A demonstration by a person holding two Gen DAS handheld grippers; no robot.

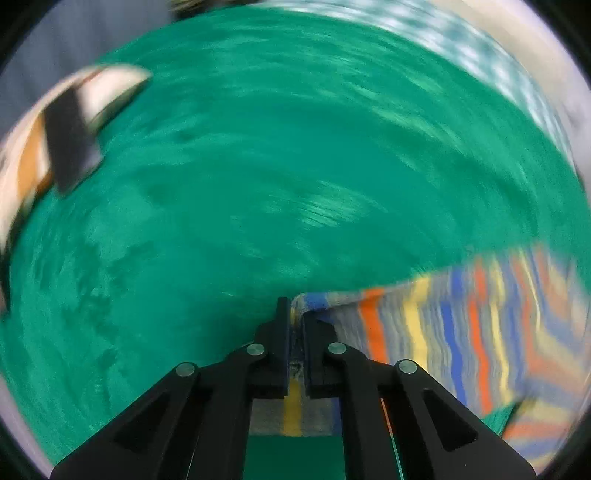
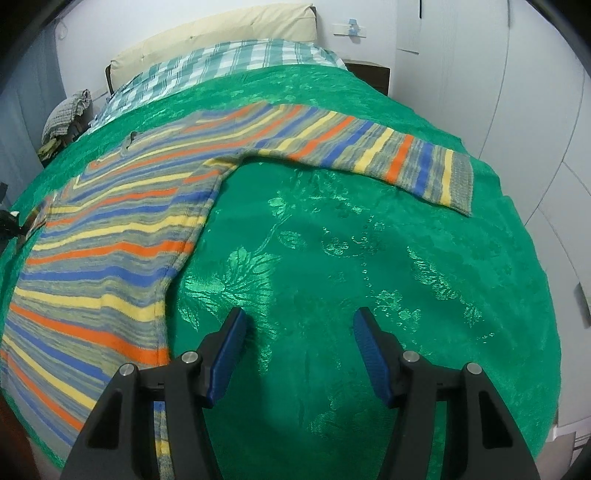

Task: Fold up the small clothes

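The left gripper (image 1: 294, 317) was clenched on a fold of the sweater (image 1: 461, 332); a narrow strip of the striped knit showed between its two black fingers (image 1: 282, 339), and more of the cloth hung under them. From the pinched edge the sweater ran off to the right and downward over the green bedspread (image 1: 258, 166). This view was blurred, so the fine detail of the knit could not be read. Far from the sweater, at the left edge of the view, there was a blurred shape in white, orange and black (image 1: 62, 136); I could not tell what it was.

The right gripper (image 2: 298, 321) was released, its blue pads (image 2: 231, 354) wide apart with nothing between them, only the bedspread (image 2: 369, 258) below. The sweater (image 2: 110, 236) lay flat just to the left of this gripper, its body reaching the left finger. One sleeve (image 2: 369, 151) stretched out from the body to the right, flat on the bedspread, with the grey cuff (image 2: 461, 184) at its end. Behind the sweater lay a checked sheet (image 2: 229, 62) and a cream pillow (image 2: 221, 33), against the white wall (image 2: 461, 55).
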